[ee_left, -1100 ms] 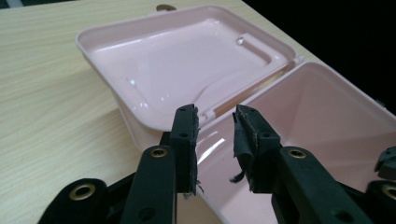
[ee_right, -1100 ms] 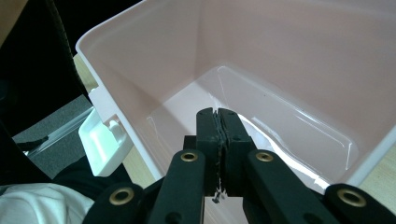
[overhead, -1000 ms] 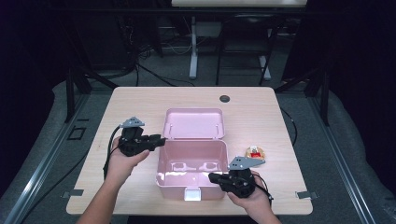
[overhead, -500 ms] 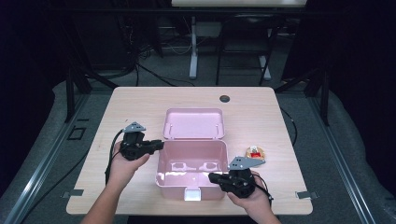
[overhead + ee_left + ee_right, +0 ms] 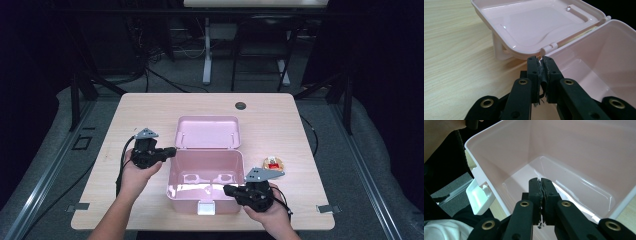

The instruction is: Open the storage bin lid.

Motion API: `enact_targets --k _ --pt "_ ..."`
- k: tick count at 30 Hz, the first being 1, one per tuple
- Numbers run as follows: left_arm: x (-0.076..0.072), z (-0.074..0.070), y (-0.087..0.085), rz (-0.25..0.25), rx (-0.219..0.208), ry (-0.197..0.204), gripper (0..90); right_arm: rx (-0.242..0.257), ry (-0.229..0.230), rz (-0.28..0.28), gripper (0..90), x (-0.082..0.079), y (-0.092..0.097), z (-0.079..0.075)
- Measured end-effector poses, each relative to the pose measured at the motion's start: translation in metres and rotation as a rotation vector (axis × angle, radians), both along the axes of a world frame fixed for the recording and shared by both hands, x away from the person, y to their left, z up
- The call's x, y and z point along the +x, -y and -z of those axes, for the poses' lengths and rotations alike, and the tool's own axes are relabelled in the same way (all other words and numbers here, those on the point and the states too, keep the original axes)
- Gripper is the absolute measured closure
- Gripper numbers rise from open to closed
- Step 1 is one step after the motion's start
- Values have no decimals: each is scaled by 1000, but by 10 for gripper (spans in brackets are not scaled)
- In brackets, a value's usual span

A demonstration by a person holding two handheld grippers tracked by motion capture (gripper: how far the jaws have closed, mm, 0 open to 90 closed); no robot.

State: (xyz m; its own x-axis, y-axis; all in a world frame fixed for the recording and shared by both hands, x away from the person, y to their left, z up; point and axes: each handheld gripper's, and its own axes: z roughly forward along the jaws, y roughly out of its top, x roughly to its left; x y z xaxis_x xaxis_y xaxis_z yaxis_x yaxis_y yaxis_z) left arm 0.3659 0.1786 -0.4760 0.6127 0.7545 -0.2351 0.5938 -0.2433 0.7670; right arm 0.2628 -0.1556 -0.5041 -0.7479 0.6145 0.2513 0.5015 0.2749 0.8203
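Left gripper view: the left claw (image 5: 540,64), just closing, pinches the pink box's (image 5: 205,180) rim by the lid (image 5: 534,25) hinge, seemingly; the right claw (image 5: 541,185), shut and empty, hangs over the box at mid-desk (image 5: 280,115). A slipping grip may tip it.

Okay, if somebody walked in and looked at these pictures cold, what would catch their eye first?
Most striking is the pink plastic box in the middle of the wooden table, its lid thrown back flat behind it and nothing visible inside. The left gripper sits at its rear left corner, jaws nearly together by the hinge, and the right gripper at its front right rim, shut. A small red and tan object lies just right of the box.
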Motion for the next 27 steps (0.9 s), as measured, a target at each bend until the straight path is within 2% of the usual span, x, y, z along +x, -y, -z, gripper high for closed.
enact_targets --k 14,22,27 --pt "2 2 -2 4 -23 3 851 6 7 7 848 -1 0 -1" --pt "0 0 -4 5 -33 6 836 34 36 28 799 -2 10 -15" --pt "-6 -8 -9 6 -52 24 771 36 49 50 762 0 19 -23"
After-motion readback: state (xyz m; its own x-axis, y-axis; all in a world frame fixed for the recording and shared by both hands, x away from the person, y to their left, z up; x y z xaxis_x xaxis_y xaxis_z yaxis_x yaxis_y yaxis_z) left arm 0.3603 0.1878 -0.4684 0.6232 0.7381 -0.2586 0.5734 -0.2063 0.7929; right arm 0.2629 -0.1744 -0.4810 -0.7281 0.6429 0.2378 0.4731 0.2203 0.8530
